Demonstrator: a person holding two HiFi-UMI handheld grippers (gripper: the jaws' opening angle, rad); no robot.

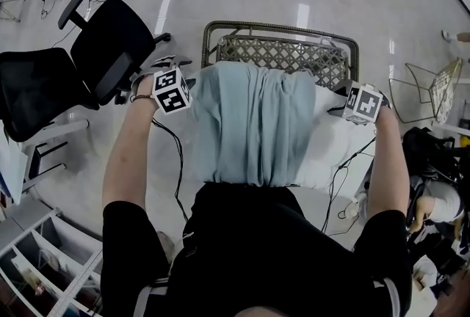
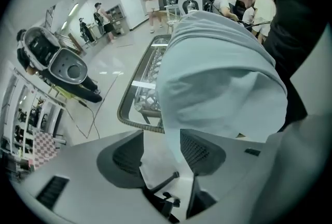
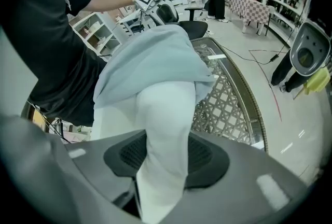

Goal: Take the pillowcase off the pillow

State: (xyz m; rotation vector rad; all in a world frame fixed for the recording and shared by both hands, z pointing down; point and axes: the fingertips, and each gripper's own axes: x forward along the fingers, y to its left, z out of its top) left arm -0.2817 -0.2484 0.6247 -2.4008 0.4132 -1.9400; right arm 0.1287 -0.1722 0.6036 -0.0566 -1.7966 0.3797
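A pale blue pillowcase (image 1: 253,121) covers the left part of a white pillow (image 1: 334,147) held up in front of me, above a wicker basket (image 1: 283,51). My left gripper (image 1: 189,82) is at the pillowcase's left edge. In the left gripper view, that gripper (image 2: 161,153) stands open, and a corner of the pillowcase (image 2: 218,62) hangs loosely between its pads. My right gripper (image 1: 339,106) is at the pillow's bare right end. The right gripper view shows this gripper (image 3: 166,153) shut on the white pillow (image 3: 166,114), with the pillowcase (image 3: 150,57) bunched further along.
Two black office chairs (image 1: 110,44) stand to the left on a glossy floor. White shelves (image 1: 44,264) are at the lower left. Cables (image 1: 178,161) hang from both grippers. A wire stool (image 1: 433,92) and bags sit to the right. People stand in the background.
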